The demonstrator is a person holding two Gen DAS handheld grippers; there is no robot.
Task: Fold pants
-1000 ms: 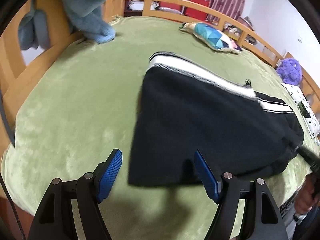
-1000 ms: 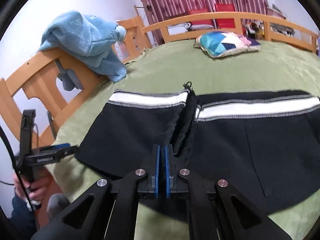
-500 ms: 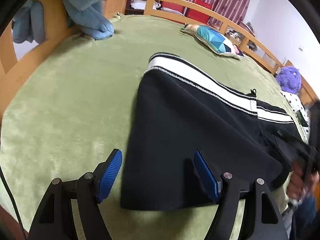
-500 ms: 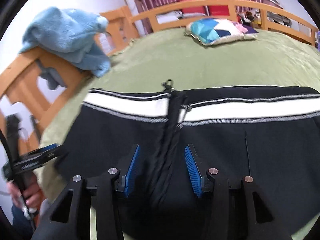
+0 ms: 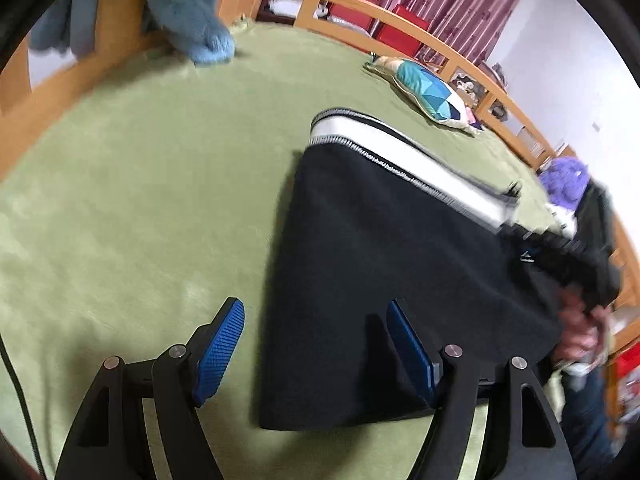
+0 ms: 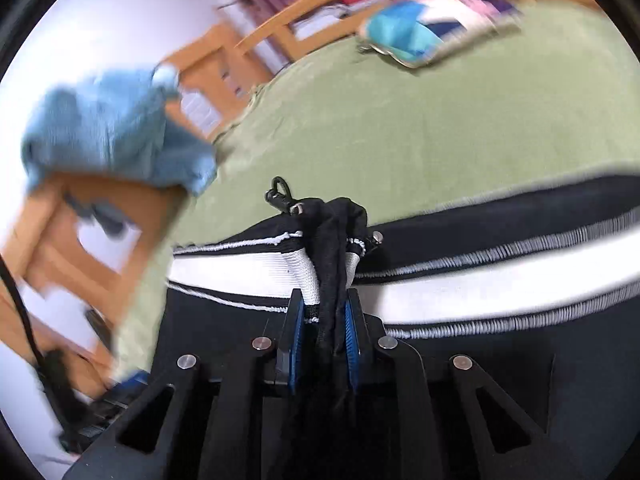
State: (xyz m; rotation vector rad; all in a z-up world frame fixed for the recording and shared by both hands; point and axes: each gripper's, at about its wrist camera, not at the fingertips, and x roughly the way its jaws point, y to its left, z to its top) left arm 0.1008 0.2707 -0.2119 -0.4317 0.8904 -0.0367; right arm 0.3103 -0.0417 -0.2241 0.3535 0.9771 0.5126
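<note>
Black pants (image 5: 380, 248) with a white-striped waistband (image 6: 480, 280) lie flat on the green bed cover (image 5: 140, 200). My left gripper (image 5: 315, 306) is open and hovers low over the pants' near left corner. One pad is over black cloth, the other over the cover. My right gripper (image 6: 324, 296) is closing at the middle of the waistband, where bunched black and white fabric is pinched between its blue pads. A drawstring clip (image 6: 280, 194) sticks up beyond them. In the left wrist view the right gripper is a dark blur at the far right, above a hand (image 5: 580, 328).
A wooden rail (image 5: 360, 12) runs round the bed. A blue blanket (image 6: 112, 132) hangs over its corner. A patterned pillow (image 5: 428, 88) and a purple plush toy (image 5: 566, 180) lie at the far side.
The right gripper opened, slid forward to the waistband's middle, rolled, and closed on the bunched fabric. The left gripper crept a little closer and lower over the pants' corner, still open.
</note>
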